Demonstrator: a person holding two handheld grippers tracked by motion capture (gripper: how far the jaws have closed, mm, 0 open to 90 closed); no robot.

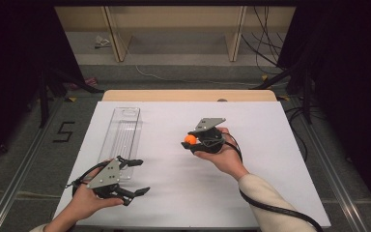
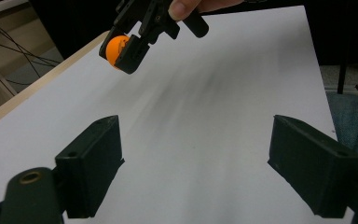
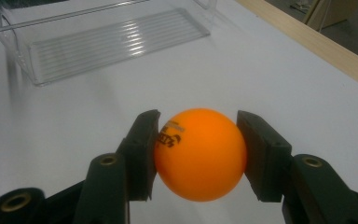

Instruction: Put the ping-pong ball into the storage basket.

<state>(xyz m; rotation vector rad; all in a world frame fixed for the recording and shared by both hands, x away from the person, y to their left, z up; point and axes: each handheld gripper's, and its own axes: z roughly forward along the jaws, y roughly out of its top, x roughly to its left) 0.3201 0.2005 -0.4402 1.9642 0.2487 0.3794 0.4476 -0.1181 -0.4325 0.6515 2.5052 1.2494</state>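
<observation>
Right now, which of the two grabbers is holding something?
The right gripper is. Its jaws squeeze the orange ball above the table. The left gripper has wide-open jaws with nothing between them.

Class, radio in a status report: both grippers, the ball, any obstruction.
Right gripper shut on orange ball, held above table. Left gripper open, empty. Clear tray ahead, path unobstructed.
</observation>
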